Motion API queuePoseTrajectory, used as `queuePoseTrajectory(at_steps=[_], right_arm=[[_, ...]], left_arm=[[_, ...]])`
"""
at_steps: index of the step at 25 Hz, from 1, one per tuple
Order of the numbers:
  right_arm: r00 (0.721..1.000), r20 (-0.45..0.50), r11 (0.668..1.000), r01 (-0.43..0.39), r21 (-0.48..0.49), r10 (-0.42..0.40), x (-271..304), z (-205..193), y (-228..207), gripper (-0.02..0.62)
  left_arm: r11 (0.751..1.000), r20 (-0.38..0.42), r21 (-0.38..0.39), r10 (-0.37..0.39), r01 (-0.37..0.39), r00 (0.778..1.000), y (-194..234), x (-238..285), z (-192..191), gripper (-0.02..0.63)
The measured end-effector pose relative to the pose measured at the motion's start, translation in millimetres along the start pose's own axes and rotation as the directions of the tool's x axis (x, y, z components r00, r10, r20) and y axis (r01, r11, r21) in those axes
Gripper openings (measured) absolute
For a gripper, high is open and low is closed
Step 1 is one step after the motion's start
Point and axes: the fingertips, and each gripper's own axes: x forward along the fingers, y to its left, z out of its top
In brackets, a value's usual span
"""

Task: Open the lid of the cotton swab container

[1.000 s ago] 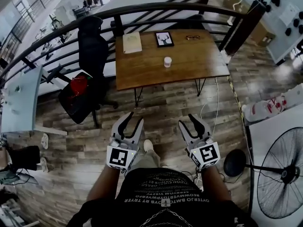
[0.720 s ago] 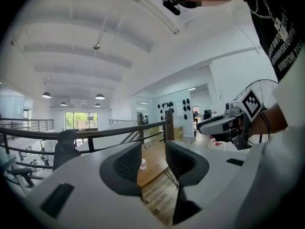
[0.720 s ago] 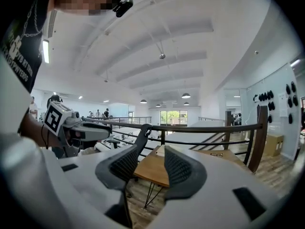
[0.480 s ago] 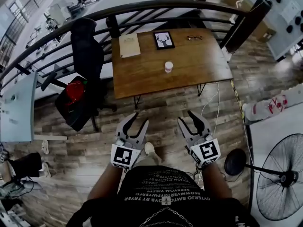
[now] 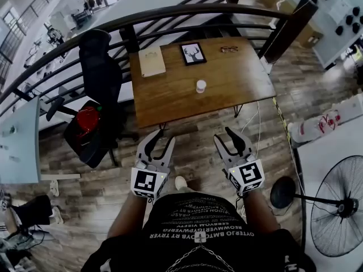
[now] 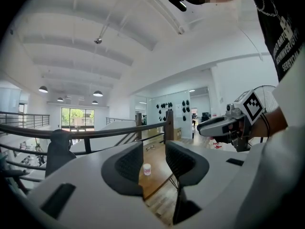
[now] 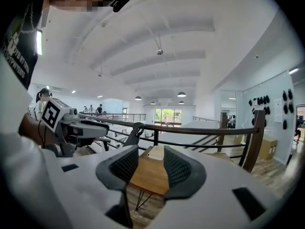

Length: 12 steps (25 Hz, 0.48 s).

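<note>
While the cotton swab container stands on the wooden desk, the left claw and right claw are held well apart from it, both spread and empty, the right's jaws having just closed slightly.

A wooden table stands on a plank floor, close against a dark curved railing. A black office chair sits by one end of it, and a standing fan is well apart on the other side. Round lamps hang under a white arched ceiling. Daylight comes through a far window.
</note>
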Motion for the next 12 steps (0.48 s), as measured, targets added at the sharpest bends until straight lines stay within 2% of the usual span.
queuePoseTrajectory(at_steps=[6,12], right_arm=[[1.000,0.017,1.000,0.020,-0.021,-0.020,3,16,5,0.173],[0.997,-0.003,0.997,0.074,-0.012,-0.074,-13,12,-5,0.172]], left_arm=[[1.000,0.021,-0.010,-0.028,0.029,0.999,12,5,5,0.163],[0.999,0.047,-0.025,-0.047,0.048,0.998,7,5,6,0.163]])
